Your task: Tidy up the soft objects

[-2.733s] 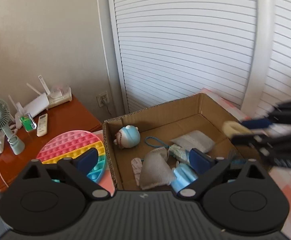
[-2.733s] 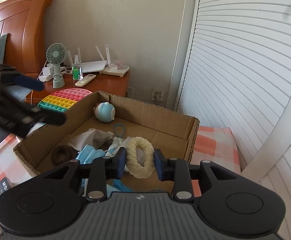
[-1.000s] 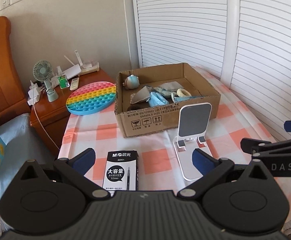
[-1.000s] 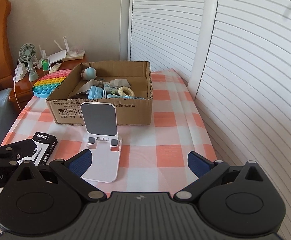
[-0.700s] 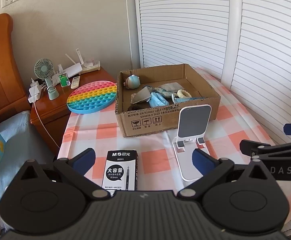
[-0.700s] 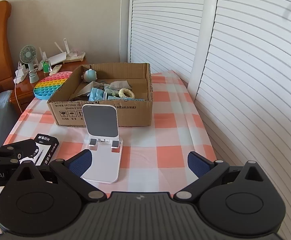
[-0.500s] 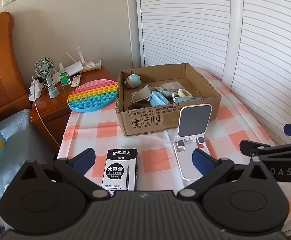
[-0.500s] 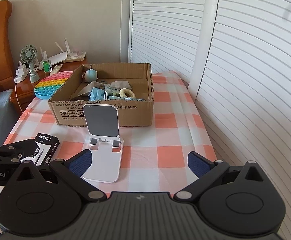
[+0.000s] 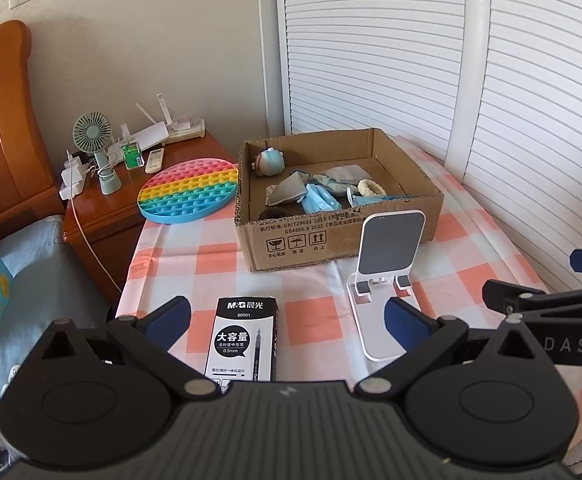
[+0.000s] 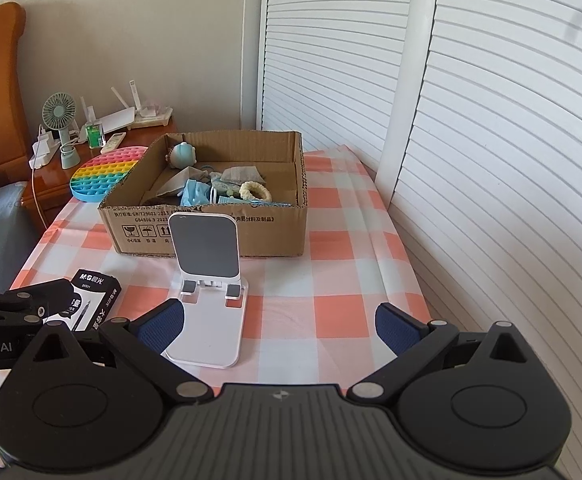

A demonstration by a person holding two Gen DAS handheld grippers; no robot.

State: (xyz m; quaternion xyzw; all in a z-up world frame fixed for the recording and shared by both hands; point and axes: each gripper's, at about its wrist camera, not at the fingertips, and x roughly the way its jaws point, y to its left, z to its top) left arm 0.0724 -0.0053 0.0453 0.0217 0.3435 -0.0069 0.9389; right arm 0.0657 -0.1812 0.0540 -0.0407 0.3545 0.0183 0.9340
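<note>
A cardboard box (image 9: 331, 240) (image 10: 211, 232) stands at the far side of the checked table. In it lie soft things: a cream scrunchie (image 9: 372, 187) (image 10: 255, 191), blue face masks (image 9: 321, 203) (image 10: 196, 194), grey cloth (image 9: 287, 194), a round blue plush (image 9: 270, 161) (image 10: 183, 155) and a dark hair tie (image 9: 273, 214). My left gripper (image 9: 287, 322) is open and empty, held back over the near table edge. My right gripper (image 10: 278, 322) is open and empty, also held back from the box. Each gripper shows at the edge of the other's view.
A white phone stand (image 9: 387, 272) (image 10: 207, 280) stands in front of the box. A black pen box (image 9: 243, 340) (image 10: 91, 300) lies near left. A rainbow pop-it mat (image 9: 189, 196) lies left of the box. A nightstand (image 9: 103, 200) holds a fan (image 9: 95, 140) and a router.
The right gripper let go of the cream scrunchie, which now lies in the box. Both grippers pulled far back from the box and have since held almost still, open.
</note>
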